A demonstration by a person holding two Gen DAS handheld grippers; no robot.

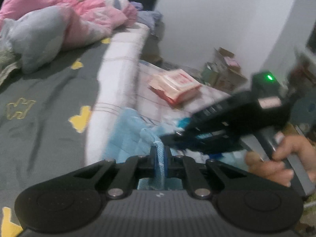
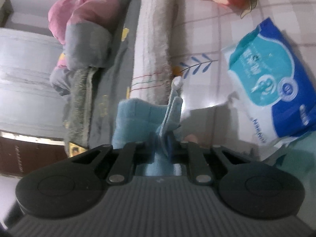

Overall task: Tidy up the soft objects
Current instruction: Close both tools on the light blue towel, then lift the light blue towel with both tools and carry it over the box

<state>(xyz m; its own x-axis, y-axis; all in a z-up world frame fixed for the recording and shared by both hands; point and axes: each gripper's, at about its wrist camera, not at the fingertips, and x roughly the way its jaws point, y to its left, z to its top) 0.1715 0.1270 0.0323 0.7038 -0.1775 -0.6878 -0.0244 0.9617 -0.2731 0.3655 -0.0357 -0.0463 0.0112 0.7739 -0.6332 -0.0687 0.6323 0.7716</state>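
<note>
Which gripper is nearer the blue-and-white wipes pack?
Right. The right gripper, shut on the light blue cloth, sits just beside the wipes pack. The left gripper also pinches the cloth, farther out, with the right gripper between it and the pack.

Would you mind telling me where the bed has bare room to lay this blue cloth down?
The grey sheet is free between the grey pillow and the white rolled blanket. The checked cover is bare between that roll and the blue tissue pack. It is crowded near the pink quilt and the red pack.
</note>
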